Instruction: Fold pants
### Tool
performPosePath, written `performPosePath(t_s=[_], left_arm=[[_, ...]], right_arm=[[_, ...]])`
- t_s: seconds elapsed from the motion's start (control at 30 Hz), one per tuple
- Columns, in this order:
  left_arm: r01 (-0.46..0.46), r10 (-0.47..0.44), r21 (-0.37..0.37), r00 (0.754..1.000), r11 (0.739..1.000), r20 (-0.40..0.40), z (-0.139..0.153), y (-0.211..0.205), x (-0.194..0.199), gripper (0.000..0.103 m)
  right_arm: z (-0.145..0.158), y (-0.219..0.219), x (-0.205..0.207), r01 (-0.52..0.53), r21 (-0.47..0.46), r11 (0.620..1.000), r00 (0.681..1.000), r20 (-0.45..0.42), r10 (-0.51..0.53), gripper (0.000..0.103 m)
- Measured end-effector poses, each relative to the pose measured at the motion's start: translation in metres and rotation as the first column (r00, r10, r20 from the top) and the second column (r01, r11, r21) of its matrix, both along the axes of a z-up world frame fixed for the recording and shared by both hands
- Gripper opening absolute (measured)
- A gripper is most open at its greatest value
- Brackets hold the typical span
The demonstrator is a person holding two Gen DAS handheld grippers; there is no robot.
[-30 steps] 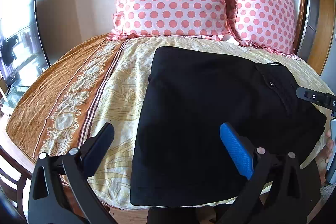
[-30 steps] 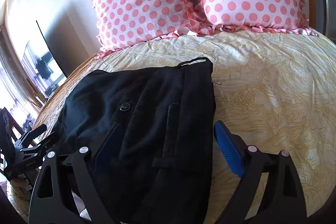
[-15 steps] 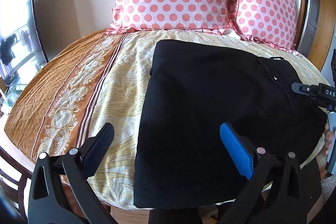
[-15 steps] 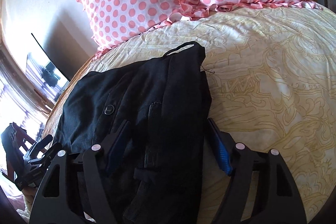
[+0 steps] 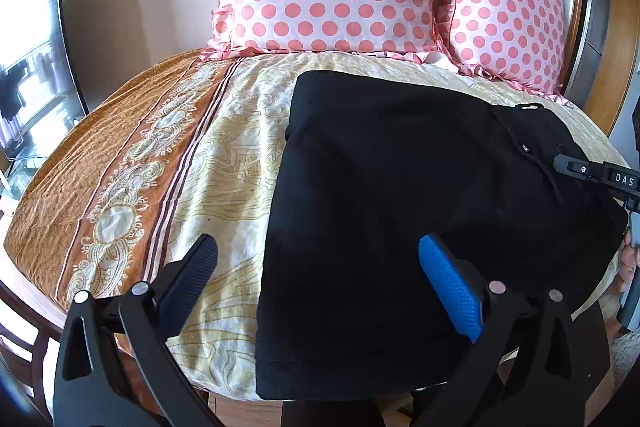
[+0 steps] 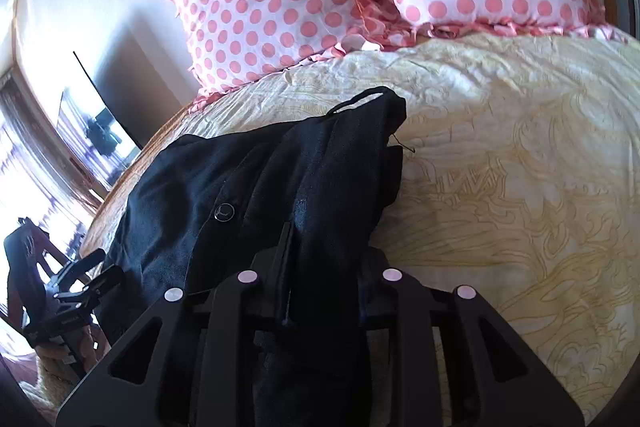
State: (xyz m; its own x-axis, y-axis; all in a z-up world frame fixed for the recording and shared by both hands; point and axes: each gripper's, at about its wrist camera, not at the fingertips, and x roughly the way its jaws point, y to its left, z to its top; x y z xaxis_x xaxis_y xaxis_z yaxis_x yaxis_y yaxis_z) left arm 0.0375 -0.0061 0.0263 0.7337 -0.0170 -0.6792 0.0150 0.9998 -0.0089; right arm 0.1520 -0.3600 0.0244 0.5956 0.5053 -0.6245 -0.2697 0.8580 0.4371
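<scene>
Two grippers, two jobs: your right gripper (image 6: 320,267), jaws just closing, pinches waistband of folded black fabric pants (image 5: 400,187) to lift; left gripper (image 5: 316,283) gapes empty over near hem, ready.

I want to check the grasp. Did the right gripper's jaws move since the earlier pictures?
Yes. The right gripper has just been closing its jaws inward and now pinches the waistband of the black pants, which lie on the bedsheet.

Black left gripper (image 5: 318,277) frame with silver screws, one blue-padded jaw.
</scene>
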Motion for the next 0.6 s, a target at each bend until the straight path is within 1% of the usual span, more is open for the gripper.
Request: performPosePath(t_s=[0.1, 0.2, 0.27, 0.3, 0.4, 0.43, 0.6], left_arm=[[-0.003, 0.003, -0.003, 1.000, 1.000, -0.003, 0.000, 0.000, 0.001, 0.101], [-0.005, 0.005, -0.001, 1.000, 1.000, 0.000, 0.000, 0.000, 0.001, 0.101], [-0.001, 0.001, 0.002, 1.000, 1.000, 0.004, 0.002, 0.000, 0.003, 0.101], [0.004, -0.004, -0.002, 1.000, 1.000, 0.005, 0.003, 0.001, 0.004, 0.101], [0.024, -0.024, -0.049, 1.000, 0.999, -0.012, 0.008, 0.005, 0.015, 0.101], [0.020, -0.021, -0.050, 1.000, 0.999, -0.020, 0.009, 0.007, 0.020, 0.101], [0.003, -0.003, 0.018, 0.999, 1.000, -0.037, 0.014, 0.006, 0.042, 0.101]], right_arm=[[0.014, 0.017, -0.006, -0.025, -0.084, 0.996, 0.998, 0.058, 0.030, 0.021], [0.025, 0.034, -0.014, -0.054, -0.185, 0.981, 0.990, 0.115, 0.077, 0.021], [0.025, 0.044, -0.018, -0.055, -0.267, 0.962, 0.987, 0.131, 0.092, 0.021], [0.023, 0.045, -0.017, -0.050, -0.284, 0.957, 0.987, 0.130, 0.090, 0.021], [0.020, 0.038, -0.014, -0.039, -0.258, 0.965, 0.992, 0.107, 0.069, 0.021], [0.019, 0.037, -0.013, -0.037, -0.256, 0.966, 0.993, 0.102, 0.065, 0.021], [0.015, 0.037, -0.011, -0.033, -0.273, 0.961, 0.994, 0.095, 0.061, 0.021]])
